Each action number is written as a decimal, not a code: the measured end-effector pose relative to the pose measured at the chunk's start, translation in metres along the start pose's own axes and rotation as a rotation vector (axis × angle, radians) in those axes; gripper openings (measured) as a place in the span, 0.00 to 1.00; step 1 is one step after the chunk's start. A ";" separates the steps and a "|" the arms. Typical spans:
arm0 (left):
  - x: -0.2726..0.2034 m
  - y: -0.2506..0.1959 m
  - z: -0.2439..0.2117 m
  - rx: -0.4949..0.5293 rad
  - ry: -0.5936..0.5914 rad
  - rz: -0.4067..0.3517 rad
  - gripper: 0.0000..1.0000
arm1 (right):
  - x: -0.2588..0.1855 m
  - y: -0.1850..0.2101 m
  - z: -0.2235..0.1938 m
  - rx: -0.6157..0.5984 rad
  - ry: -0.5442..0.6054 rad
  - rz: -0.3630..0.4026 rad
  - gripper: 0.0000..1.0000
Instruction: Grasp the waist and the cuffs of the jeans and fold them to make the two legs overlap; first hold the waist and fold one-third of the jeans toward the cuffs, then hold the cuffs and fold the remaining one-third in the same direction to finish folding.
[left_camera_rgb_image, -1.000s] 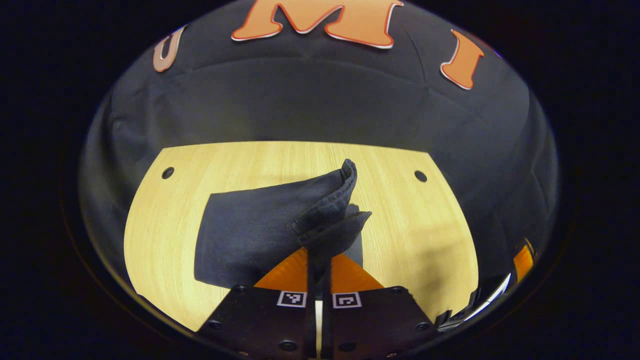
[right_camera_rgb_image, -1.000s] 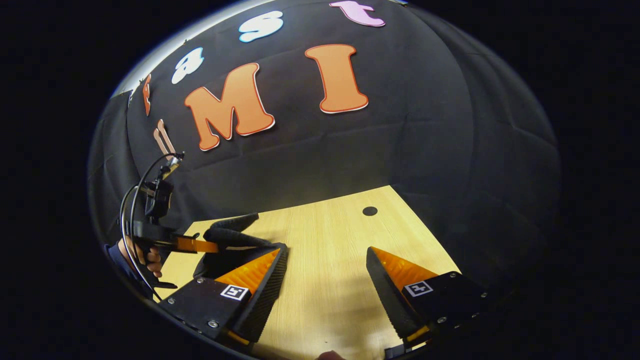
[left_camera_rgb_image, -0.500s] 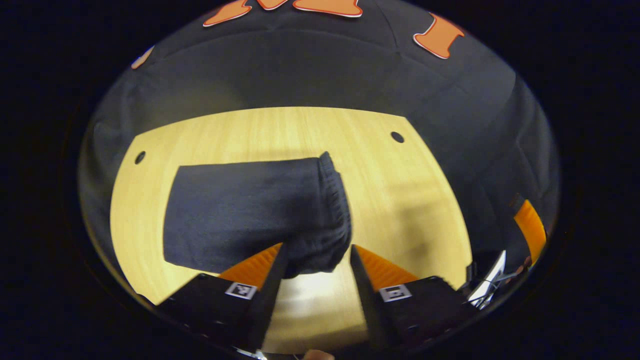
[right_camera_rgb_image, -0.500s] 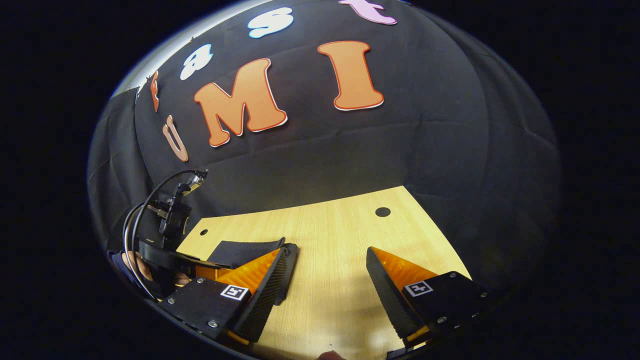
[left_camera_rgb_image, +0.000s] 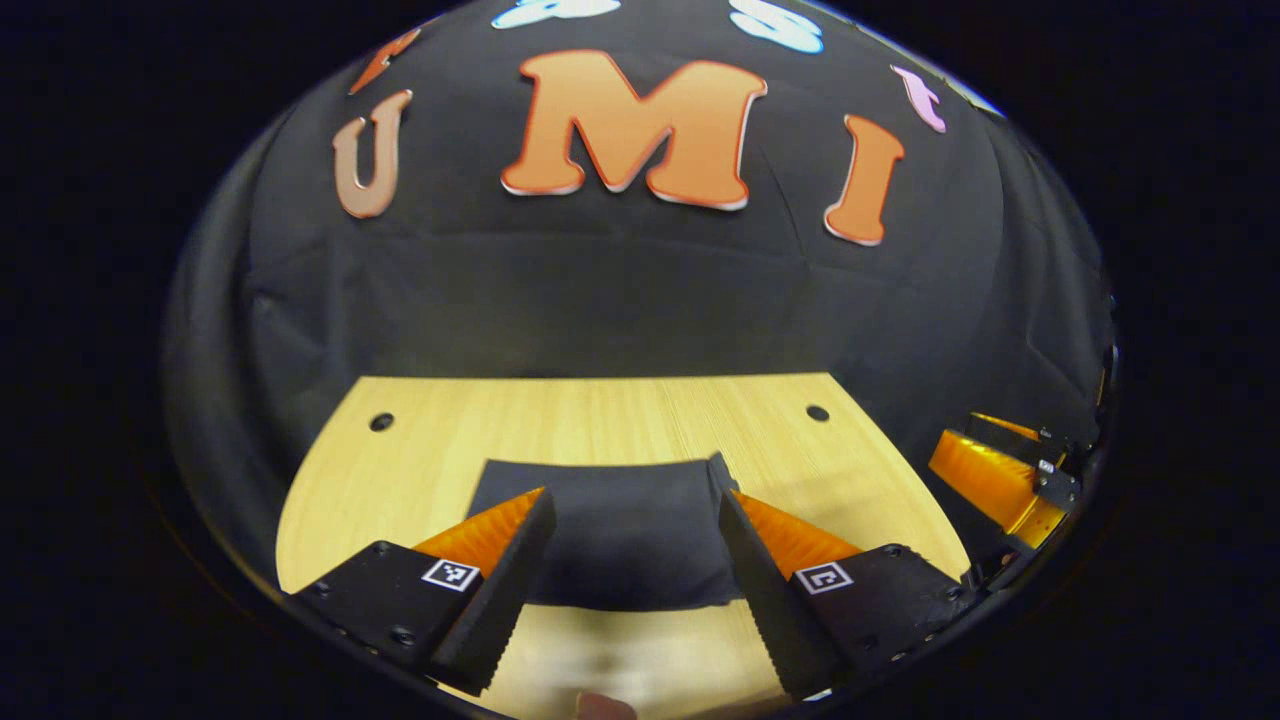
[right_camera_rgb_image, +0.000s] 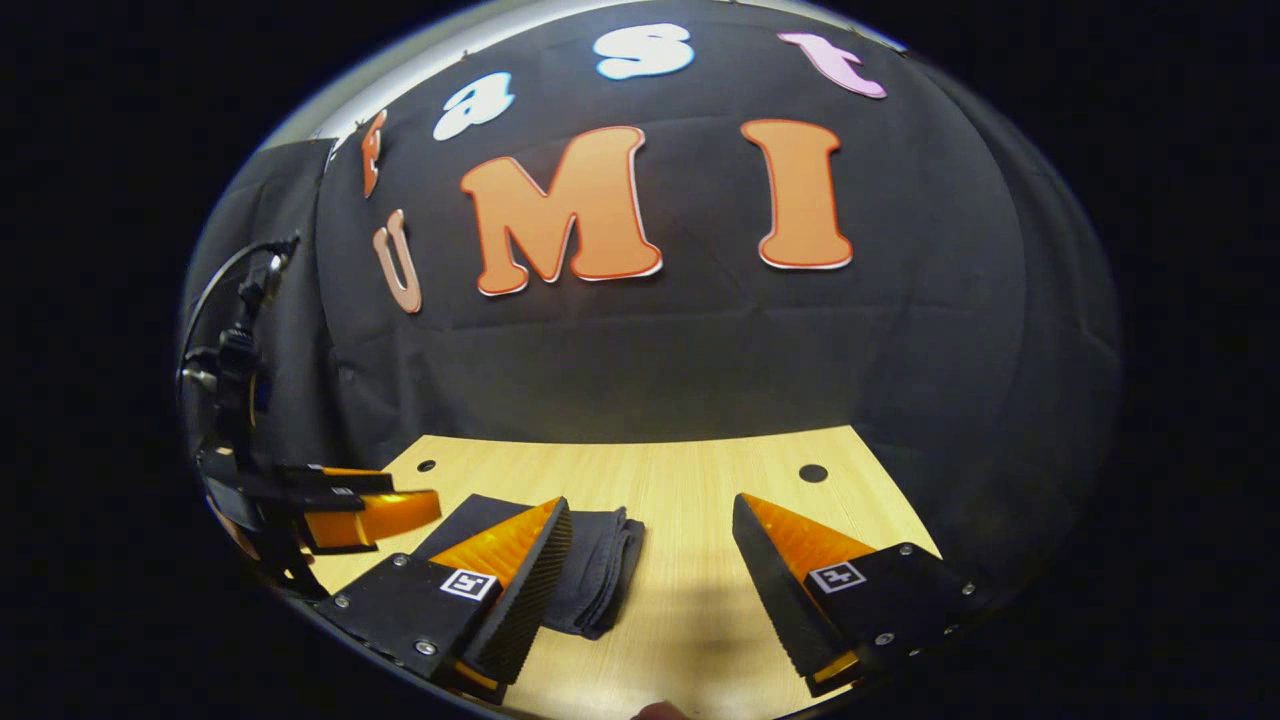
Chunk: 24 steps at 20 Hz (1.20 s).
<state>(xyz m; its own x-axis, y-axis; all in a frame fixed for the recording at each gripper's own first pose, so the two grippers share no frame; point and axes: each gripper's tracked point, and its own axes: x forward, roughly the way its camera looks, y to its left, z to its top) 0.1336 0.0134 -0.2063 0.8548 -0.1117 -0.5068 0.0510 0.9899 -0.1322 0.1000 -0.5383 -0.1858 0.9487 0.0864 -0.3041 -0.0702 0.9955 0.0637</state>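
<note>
My left gripper (left_camera_rgb_image: 632, 560) hangs above the table (left_camera_rgb_image: 420, 470) with its jaws wide apart and nothing between them. Past its fingers (left_camera_rgb_image: 500, 560) I see the jeans (left_camera_rgb_image: 625, 530) lying flat as a dark, folded rectangle, square to the table's far edge and set back from it by a strip of bare wood. The bundle sits roughly midway between the two small holes (left_camera_rgb_image: 381, 421) near the far corners. One corner of the cloth stands up a little at the far right of the bundle.

My right gripper (right_camera_rgb_image: 645, 575) also stands wide, gripping nothing, above bare wood toward the right part of the table. In the right gripper view the jeans (right_camera_rgb_image: 600, 570) lie to the left of it, partly hidden behind its left finger (right_camera_rgb_image: 520, 580); the stacked folded edges show as several layers along the side facing the gap.

In that view the left gripper (right_camera_rgb_image: 360, 505) shows at far left, lifted clear of the cloth, its cable looping up against the booth wall (right_camera_rgb_image: 700, 360). In the left gripper view the right gripper (left_camera_rgb_image: 1000, 475) shows at the far right, off the table's right edge
</note>
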 end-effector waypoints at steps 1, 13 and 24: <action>-0.014 0.013 0.008 -0.010 -0.053 0.007 0.99 | -0.003 0.018 0.006 -0.025 -0.025 0.009 0.98; -0.155 0.111 0.056 0.135 -0.550 0.079 0.96 | -0.050 0.183 0.019 -0.182 -0.290 0.070 0.97; -0.154 0.129 0.039 0.107 -0.538 0.110 0.98 | -0.052 0.200 0.013 -0.148 -0.298 0.073 0.96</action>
<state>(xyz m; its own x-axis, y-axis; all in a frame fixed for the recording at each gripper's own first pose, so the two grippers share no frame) 0.0283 0.1614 -0.1122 0.9997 0.0251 -0.0031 -0.0251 0.9997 -0.0021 0.0409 -0.3439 -0.1451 0.9864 0.1639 -0.0111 -0.1642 0.9839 -0.0698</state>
